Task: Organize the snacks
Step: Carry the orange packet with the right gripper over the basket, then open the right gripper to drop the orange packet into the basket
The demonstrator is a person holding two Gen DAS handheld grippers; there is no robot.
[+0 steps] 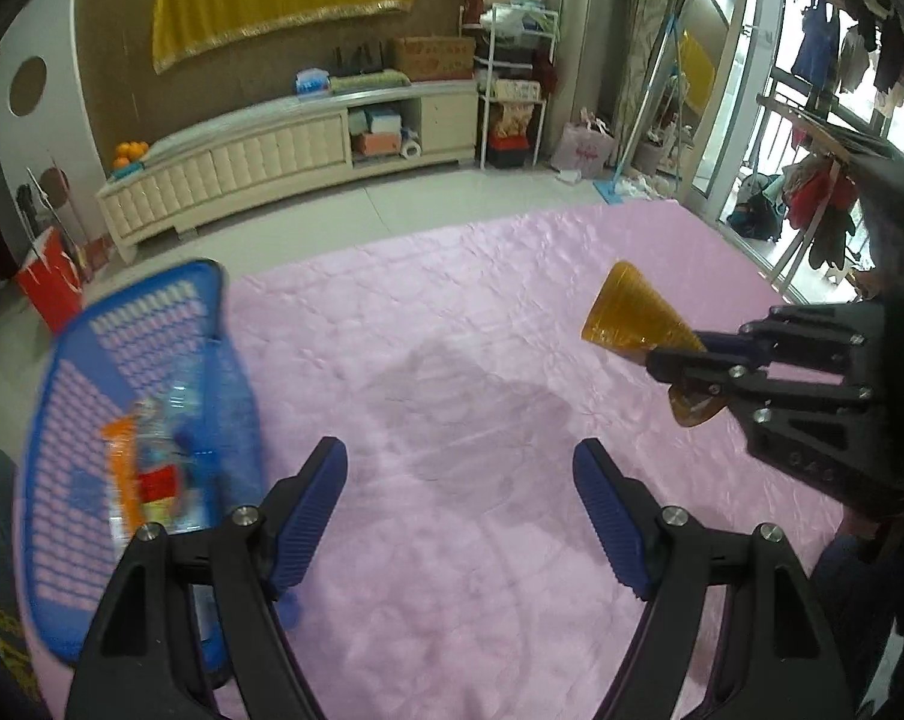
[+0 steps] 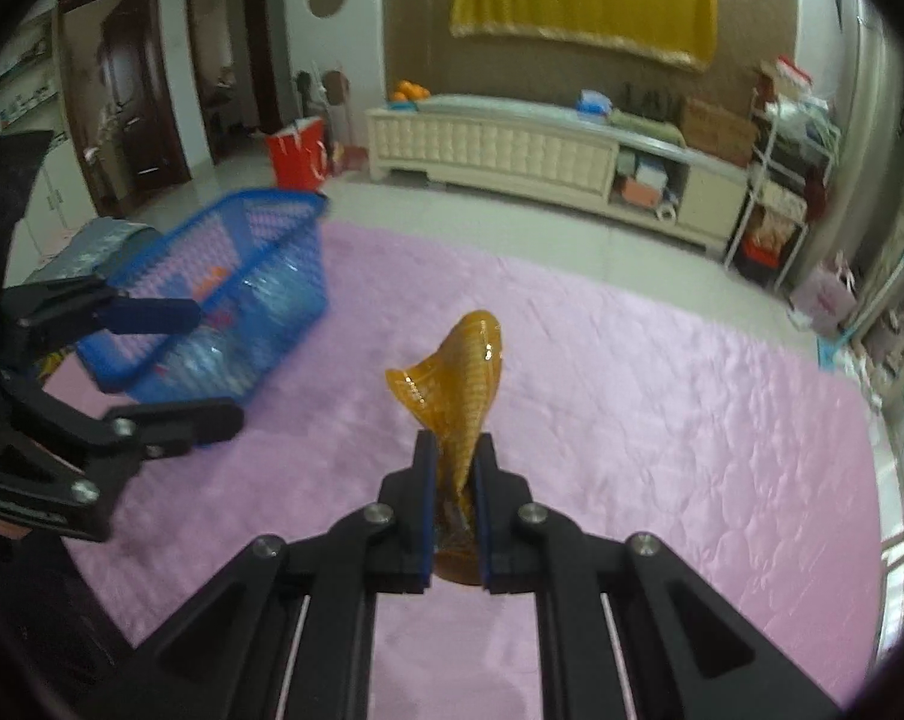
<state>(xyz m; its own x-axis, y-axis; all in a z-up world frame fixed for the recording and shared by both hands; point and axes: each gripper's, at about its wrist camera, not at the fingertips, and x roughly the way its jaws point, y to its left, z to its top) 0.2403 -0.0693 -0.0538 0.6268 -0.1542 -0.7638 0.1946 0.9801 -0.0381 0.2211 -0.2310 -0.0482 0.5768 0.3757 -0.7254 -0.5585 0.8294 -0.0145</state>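
Observation:
My right gripper (image 2: 455,450) is shut on an orange cone-shaped snack packet (image 2: 461,387) and holds it above the pink cloth (image 2: 662,408). The same packet (image 1: 632,315) and right gripper (image 1: 677,363) show at the right of the left wrist view. My left gripper (image 1: 459,462) is open and empty over the pink cloth (image 1: 452,330); it also shows at the left of the right wrist view (image 2: 215,366). A blue plastic basket (image 1: 68,420) holding several snack packets sits at the left, blurred. It also shows in the right wrist view (image 2: 284,276).
A cream TV cabinet (image 1: 284,144) stands against the far wall beyond tiled floor (image 1: 344,204). A red bag (image 1: 50,282) sits on the floor at the left. A white shelf rack (image 1: 512,90) and a clothes rack (image 1: 824,198) stand at the right.

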